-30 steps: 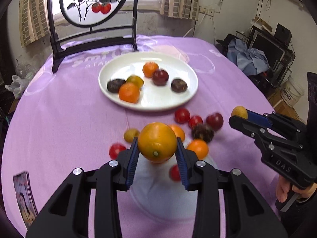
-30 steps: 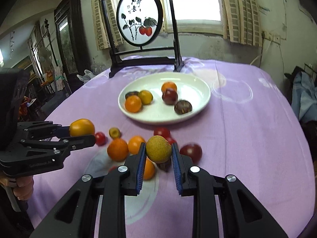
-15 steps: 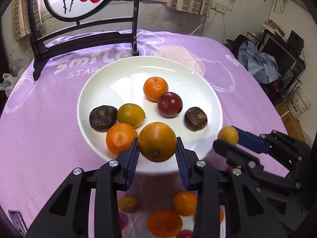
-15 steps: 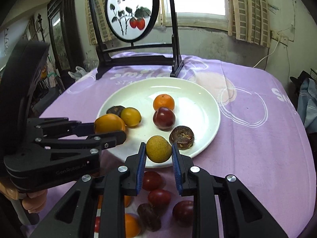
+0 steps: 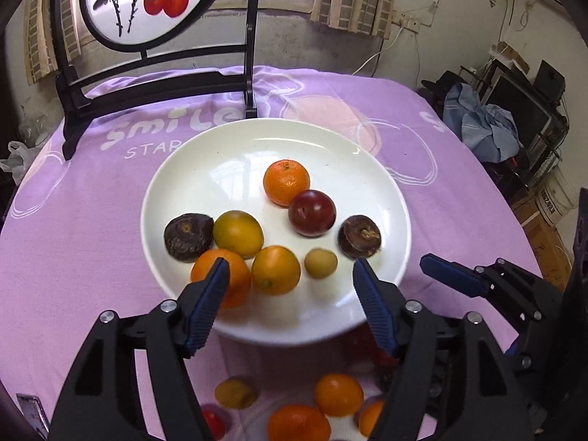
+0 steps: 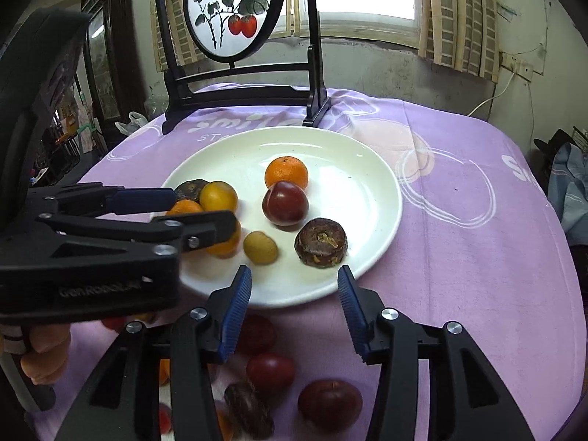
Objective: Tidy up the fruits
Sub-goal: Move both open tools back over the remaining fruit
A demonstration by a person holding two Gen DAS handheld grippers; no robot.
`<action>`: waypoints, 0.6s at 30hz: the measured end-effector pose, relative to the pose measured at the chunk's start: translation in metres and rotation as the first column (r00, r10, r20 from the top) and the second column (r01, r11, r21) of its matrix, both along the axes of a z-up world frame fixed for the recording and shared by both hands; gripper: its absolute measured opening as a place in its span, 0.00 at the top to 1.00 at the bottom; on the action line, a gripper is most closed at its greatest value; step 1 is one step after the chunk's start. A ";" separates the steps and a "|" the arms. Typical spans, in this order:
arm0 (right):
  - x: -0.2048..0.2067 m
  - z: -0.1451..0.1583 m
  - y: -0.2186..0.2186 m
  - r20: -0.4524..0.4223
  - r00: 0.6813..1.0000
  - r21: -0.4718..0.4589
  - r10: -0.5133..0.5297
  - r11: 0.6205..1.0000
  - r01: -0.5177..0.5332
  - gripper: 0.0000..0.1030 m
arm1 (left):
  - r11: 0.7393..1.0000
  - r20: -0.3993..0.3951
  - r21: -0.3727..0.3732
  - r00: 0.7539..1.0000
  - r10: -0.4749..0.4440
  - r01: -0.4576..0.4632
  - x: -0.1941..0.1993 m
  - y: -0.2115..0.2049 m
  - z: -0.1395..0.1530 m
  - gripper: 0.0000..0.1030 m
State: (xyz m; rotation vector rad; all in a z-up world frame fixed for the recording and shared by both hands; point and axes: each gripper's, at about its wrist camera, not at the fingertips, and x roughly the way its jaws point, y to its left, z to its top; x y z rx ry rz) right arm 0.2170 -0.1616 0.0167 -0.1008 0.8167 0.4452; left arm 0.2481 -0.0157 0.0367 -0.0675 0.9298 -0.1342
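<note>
The purple-clothed surface (image 5: 92, 242) carries the white plate (image 5: 220, 169) at frame centre with eight fruits; both grippers, left gripper (image 5: 290, 294) and right gripper (image 6: 294, 305), have just been opening, fingers apart, empty; several fruits (image 6: 329, 404) remain at lower frame, unsorted.

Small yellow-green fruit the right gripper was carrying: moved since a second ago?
Yes. The yellow-green fruit left the right gripper, whose jaws have just been opening, and now sits on the white plate beside the brown fruit.

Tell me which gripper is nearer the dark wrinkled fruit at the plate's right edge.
Right. The right gripper sits just in front of the dark wrinkled fruit; the left gripper is farther, across the plate over the orange fruits.
</note>
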 end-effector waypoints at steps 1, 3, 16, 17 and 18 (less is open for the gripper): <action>-0.005 0.002 -0.003 0.000 1.000 0.007 0.000 1.000 0.000 0.52 | 1.000 0.008 -0.005 1.000 0.001 -0.001 -0.009 0.002 0.004 0.29; -0.018 0.004 -0.010 0.000 1.000 0.014 0.003 1.000 -0.003 0.52 | 1.000 0.024 -0.005 1.000 0.002 -0.002 -0.023 0.005 0.010 0.27; -0.086 -0.004 -0.019 -0.016 1.000 0.011 0.025 1.000 -0.025 0.41 | 1.000 0.023 0.002 1.000 -0.004 0.004 -0.110 0.004 0.005 0.18; -0.089 -0.006 -0.018 -0.018 0.999 0.006 0.028 1.000 -0.028 0.41 | 1.000 0.019 0.000 1.000 -0.003 0.003 -0.116 0.004 0.003 0.18; -0.093 -0.007 -0.017 -0.022 0.999 0.003 0.034 0.999 -0.034 0.41 | 1.000 0.016 -0.001 1.000 -0.002 0.002 -0.121 0.005 -0.001 0.18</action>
